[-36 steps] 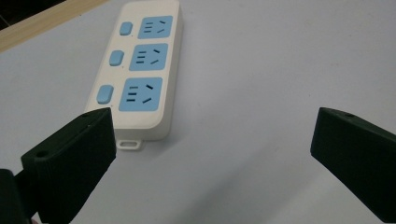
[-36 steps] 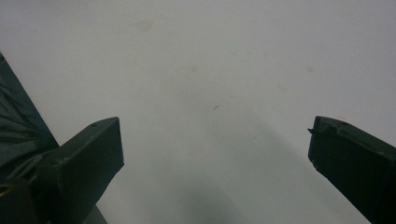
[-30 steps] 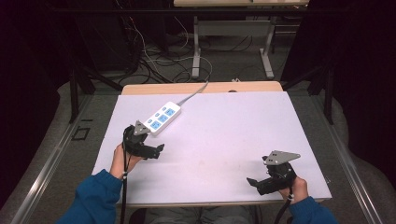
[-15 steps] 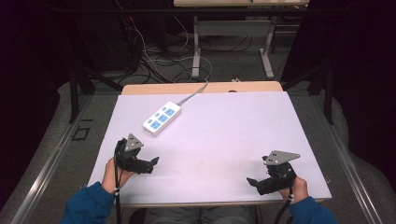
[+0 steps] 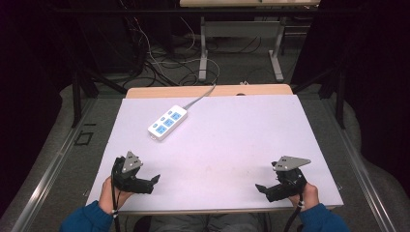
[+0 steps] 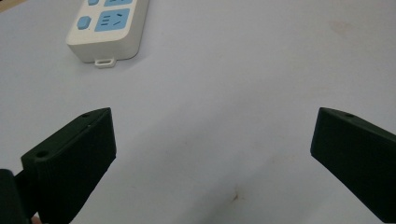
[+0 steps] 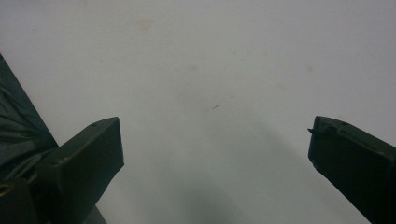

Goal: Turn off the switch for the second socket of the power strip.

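From the high view we see the white table [image 5: 232,140] lit evenly from above, while the room around it stays very dark, almost black at both sides. The picture there is a little soft and grainy. In the left gripper view the near black fingers [image 6: 70,163] are blurred, and the power strip [image 6: 109,28] is sharper. In the right gripper view the light is dimmer and greyish, with a soft shadow on the table [image 7: 210,186] between the fingers [image 7: 84,163].
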Demonstrator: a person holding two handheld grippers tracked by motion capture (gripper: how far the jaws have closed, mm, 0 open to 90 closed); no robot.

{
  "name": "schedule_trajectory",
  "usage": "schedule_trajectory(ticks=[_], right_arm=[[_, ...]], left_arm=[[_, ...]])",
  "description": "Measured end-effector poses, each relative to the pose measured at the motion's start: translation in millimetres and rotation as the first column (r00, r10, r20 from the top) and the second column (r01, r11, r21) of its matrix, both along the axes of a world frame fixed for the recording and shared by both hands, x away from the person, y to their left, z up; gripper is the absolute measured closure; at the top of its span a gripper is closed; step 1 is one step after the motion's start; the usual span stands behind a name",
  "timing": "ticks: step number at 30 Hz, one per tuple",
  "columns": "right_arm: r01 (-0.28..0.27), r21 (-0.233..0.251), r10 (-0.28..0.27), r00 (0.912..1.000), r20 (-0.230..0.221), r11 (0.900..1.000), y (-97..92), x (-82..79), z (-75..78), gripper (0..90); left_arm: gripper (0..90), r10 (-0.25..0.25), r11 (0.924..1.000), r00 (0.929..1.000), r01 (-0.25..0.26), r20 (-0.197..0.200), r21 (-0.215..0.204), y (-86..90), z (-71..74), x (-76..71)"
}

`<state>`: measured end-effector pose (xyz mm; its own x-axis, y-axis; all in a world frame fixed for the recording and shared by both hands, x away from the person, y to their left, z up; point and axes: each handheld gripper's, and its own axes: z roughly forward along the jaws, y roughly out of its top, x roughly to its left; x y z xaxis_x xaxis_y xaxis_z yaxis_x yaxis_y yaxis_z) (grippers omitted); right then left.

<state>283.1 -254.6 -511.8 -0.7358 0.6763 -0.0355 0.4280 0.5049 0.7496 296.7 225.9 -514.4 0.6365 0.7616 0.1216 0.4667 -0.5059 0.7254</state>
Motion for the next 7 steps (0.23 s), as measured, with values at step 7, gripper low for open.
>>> schedule_trajectory(ticks=[7], right_arm=[[0.004, -0.003, -0.004, 1.0000, -0.004, 1.0000, 0.7, -0.8, 0.2, 2.6]], left_arm=[[0.1, -0.004, 1.0000, 1.0000, 0.004, -0.002, 0.000, -0.2, 0.0, -3.0]])
